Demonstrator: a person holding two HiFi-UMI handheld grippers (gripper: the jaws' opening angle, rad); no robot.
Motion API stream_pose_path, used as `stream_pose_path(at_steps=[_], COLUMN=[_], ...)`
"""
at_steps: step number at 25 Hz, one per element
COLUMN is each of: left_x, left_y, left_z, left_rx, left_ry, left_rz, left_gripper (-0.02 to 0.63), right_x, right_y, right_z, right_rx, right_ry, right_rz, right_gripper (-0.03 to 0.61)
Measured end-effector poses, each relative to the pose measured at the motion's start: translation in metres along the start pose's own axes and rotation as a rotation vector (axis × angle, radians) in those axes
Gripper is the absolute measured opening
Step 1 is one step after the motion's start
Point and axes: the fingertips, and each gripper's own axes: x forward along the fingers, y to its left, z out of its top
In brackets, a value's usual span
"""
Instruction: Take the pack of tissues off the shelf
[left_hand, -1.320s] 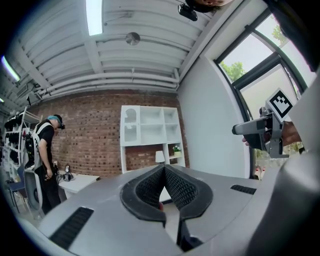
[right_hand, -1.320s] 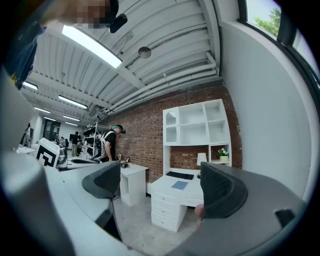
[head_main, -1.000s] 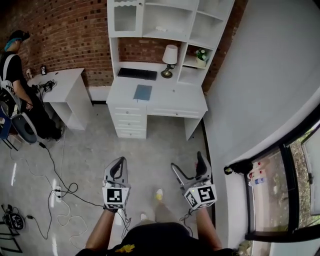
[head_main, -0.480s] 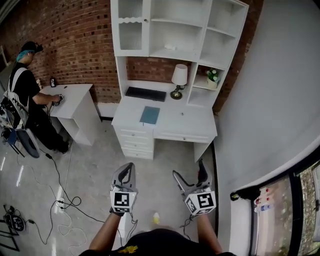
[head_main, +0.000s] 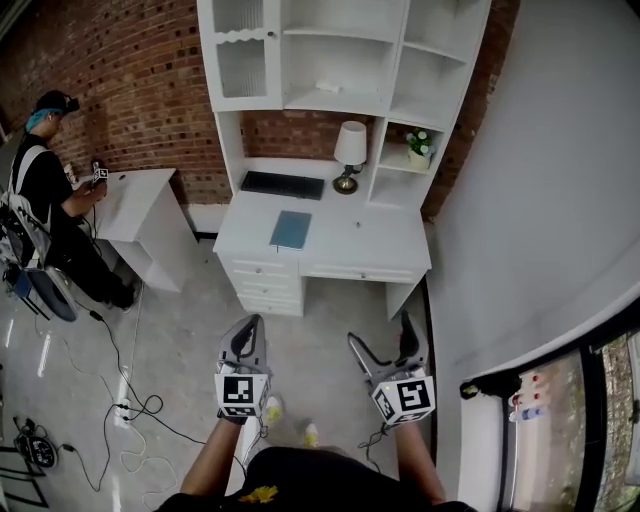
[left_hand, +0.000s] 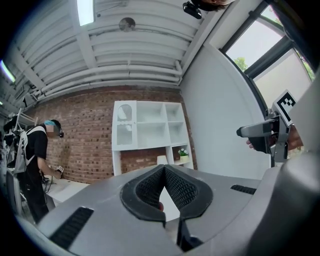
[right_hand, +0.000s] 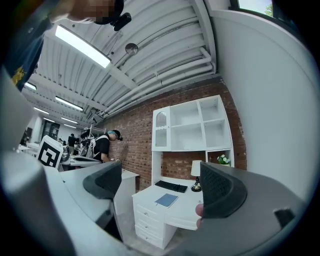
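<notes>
The brick wall (head_main: 140, 90) fills the head view from 10 to 12 o'clock, and a plain grey wall (head_main: 540, 180) sweeps down the right from 1 to 4. Pale floor (head_main: 180, 340) spreads across the middle, with black cables (head_main: 120, 400) looping at 8 o'clock.

At 12 o'clock stands the white desk (head_main: 350, 240), carrying a white shelf unit (head_main: 400, 60). A smaller side desk (head_main: 150, 200) sits at 10 o'clock, and a person (head_main: 45, 190) in black stands at it, at 9 o'clock.

Down at 6 o'clock come the two grippers, well short of the desk. The left gripper (head_main: 252, 325) has its jaw tips pressed together with nothing between them, and its own view (left_hand: 164, 170) shows the pads meeting at the far end. The right gripper (head_main: 378, 335) is spread wide and empty; in its own view (right_hand: 162, 184) the desk shows in the gap.

On the desktop lie a dark keyboard (head_main: 283, 185) at the back and a blue notebook (head_main: 291, 229) nearer the front. The lamp (head_main: 349, 150) stands just right of the keyboard, and a small plant (head_main: 420, 145) sits in the low right cubby.

The tissues (head_main: 325, 88) lie small and white on the middle shelf, at 12 o'clock, above the lamp.
</notes>
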Motion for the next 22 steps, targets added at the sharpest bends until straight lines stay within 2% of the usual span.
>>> stream_pose_path(at_steps=[5,9,15,18,22], left_x=[0.024,0.051,0.127,0.168,0.222], left_y=[-0.002,0.010,0.062,0.088,0.119], left_z=[0.002,-0.009,-0.024,-0.038,-0.039], left_rx=[-0.011,0.005,-0.024,-0.022,-0.023], left_ry=[-0.009,0.006,0.012,0.024,0.020], left_rz=[-0.004,-0.015,0.000,-0.014,-0.042], left_gripper=[0.017,0.018,0.017,0.018,0.018], right_x=[0.018,0.051,0.133,0.176,0.236], right_y=[-0.023,-0.033,-0.062,-0.066,-0.073], right_z=[-0.001,-0.008,-0.017,-0.020,-0.020], right_rx=[0.012,0.015,-0.011,-0.033,-0.037], right_ry=[0.003,0.002,0.011,0.006,0.015], right_rz=[-0.016,-0.027,-0.049,-0.065,-0.073], right_gripper=[0.472,0.472,0.472,0.472,0.472])
